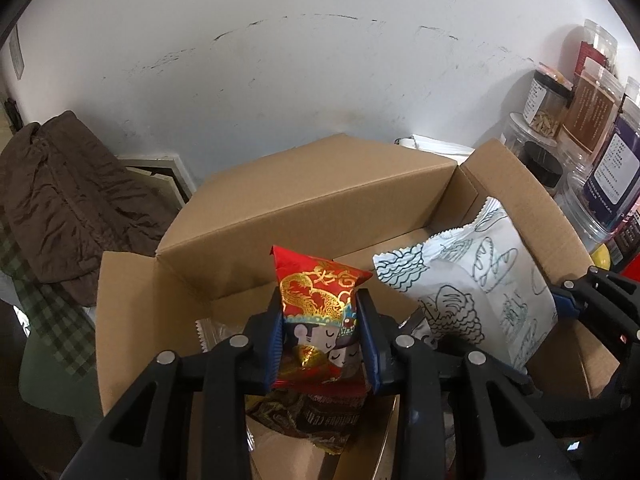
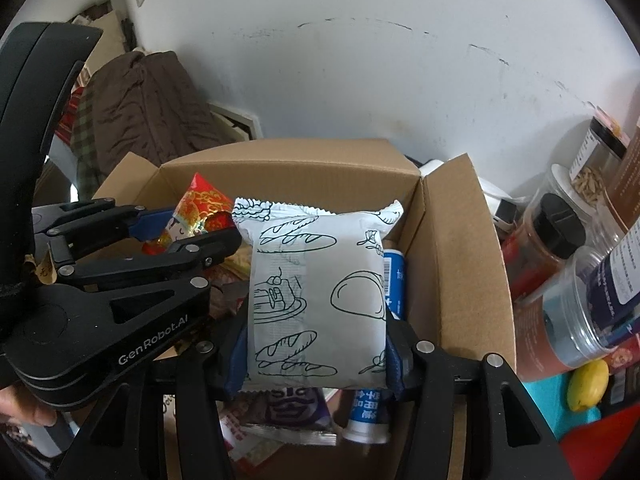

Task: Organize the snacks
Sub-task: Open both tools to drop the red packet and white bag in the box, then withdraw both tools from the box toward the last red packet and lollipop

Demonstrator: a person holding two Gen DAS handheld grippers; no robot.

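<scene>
You're holding a red packet in the left hand-held gripper, a white packet in the right hand-held gripper, both over the box; next, lower and release.

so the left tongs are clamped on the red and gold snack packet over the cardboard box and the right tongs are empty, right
Not quite. The right tongs are not empty: they are shut on a white bread-print snack bag, as the right wrist view shows. The rest holds: the left tongs are clamped on the red and gold snack packet over the open cardboard box.
</scene>
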